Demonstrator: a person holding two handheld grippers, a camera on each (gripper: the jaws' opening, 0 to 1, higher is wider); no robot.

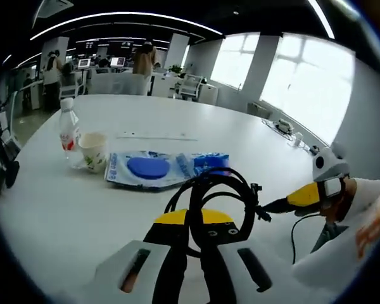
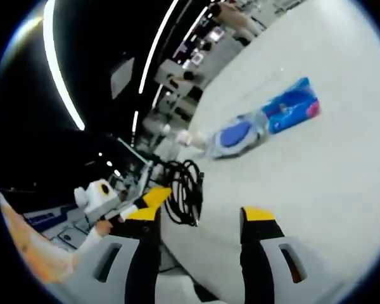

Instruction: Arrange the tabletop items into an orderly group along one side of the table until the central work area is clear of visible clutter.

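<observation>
Bright office daylight falls on a big white table (image 1: 253,145), where a water bottle (image 1: 68,130), a paper cup (image 1: 94,151) and a blue-and-white packet (image 1: 164,168) already sit close together toward one side. From the left gripper view, the left gripper (image 1: 199,231) has its jaws pressed together on a loop of black cable (image 1: 218,190), lifted just above the tabletop. The right gripper (image 2: 199,221) hangs nearby with its jaws spread and nothing between them. My guess is the cable is being carried over to join the group; next it needs setting down beside the packet, coiled tidily, without nudging the cup.
</observation>
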